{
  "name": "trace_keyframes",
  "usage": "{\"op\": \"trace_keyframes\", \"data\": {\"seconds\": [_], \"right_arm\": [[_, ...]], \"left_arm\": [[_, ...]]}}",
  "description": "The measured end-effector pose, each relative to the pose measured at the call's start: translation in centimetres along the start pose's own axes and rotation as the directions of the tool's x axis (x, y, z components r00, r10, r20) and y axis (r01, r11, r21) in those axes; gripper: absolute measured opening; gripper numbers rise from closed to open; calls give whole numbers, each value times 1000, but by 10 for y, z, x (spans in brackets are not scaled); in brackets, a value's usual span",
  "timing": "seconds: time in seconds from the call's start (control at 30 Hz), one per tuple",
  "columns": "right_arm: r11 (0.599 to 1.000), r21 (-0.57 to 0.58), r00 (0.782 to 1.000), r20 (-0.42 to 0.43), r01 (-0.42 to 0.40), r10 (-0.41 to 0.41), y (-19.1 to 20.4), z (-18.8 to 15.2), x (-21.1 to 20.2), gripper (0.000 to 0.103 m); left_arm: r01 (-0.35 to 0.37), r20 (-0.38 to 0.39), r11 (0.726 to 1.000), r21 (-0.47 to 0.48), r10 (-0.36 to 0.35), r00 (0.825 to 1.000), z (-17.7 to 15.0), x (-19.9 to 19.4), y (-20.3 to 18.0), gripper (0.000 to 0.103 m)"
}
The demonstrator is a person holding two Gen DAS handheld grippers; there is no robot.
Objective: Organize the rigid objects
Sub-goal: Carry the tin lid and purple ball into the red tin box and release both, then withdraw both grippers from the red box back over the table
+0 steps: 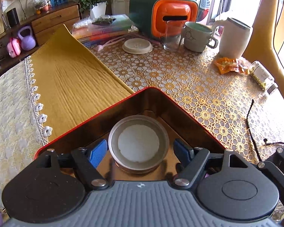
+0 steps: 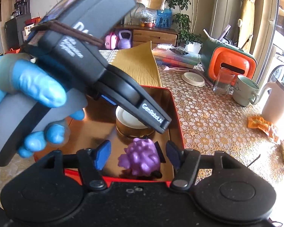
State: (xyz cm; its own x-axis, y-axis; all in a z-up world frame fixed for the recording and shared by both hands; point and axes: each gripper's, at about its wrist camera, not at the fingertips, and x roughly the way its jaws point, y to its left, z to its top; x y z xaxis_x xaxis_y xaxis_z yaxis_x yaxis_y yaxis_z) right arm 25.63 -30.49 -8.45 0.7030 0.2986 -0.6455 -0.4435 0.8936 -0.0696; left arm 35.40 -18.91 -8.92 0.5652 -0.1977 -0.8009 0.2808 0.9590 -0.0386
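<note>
A red-rimmed metal tin (image 1: pixel 96 113) with a shiny copper inside lies on the table. In it stands a small round metal container (image 1: pixel 138 143) with a white top. My left gripper (image 1: pixel 141 151) is open, its blue pads on either side of the container, not touching it. In the right wrist view the tin (image 2: pixel 177 113) also holds a purple bumpy toy (image 2: pixel 140 156) near its front wall. My right gripper (image 2: pixel 136 154) is open around the toy, apart from it. The left gripper's body (image 2: pixel 111 79) hangs over the round container (image 2: pixel 130 124).
On the lace tablecloth (image 1: pixel 179 79) stand an orange and green box (image 1: pixel 162 17), a glass (image 1: pixel 171 36), a mug (image 1: pixel 197 36), a white jug (image 1: pixel 234 37) and a round lid (image 1: pixel 137 46). An orange wrapper (image 1: pixel 230 65) and a lying jar (image 1: pixel 263 77) are at right. A yellow cloth (image 1: pixel 70 83) lies at left.
</note>
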Motion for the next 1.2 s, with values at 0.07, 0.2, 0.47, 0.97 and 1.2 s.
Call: {"op": "trace_keyframes", "data": {"seconds": [0.07, 0.2, 0.47, 0.97, 1.2], "right_arm": [[1000, 4, 1000, 5, -1, 1, 1, 0, -4, 64], [1000, 26, 1000, 11, -8, 8, 2, 1, -12, 66], [998, 59, 999, 42, -33, 30, 7, 4, -32, 74], [991, 92, 989, 119, -96, 85, 40, 10, -74, 95], [987, 90, 981, 154, -131, 116, 62, 10, -87, 100]], "left_arm": [[7, 12, 1000, -4, -7, 1000, -2, -8, 1, 77], [8, 38, 1000, -5, -8, 999, -7, -25, 4, 77], [31, 92, 999, -35, -27, 995, -21, -64, 18, 77], [16, 193, 998, -66, -3, 981, -66, -144, 57, 83], [-42, 237, 995, -87, 61, 970, -99, -180, 81, 85]]}}
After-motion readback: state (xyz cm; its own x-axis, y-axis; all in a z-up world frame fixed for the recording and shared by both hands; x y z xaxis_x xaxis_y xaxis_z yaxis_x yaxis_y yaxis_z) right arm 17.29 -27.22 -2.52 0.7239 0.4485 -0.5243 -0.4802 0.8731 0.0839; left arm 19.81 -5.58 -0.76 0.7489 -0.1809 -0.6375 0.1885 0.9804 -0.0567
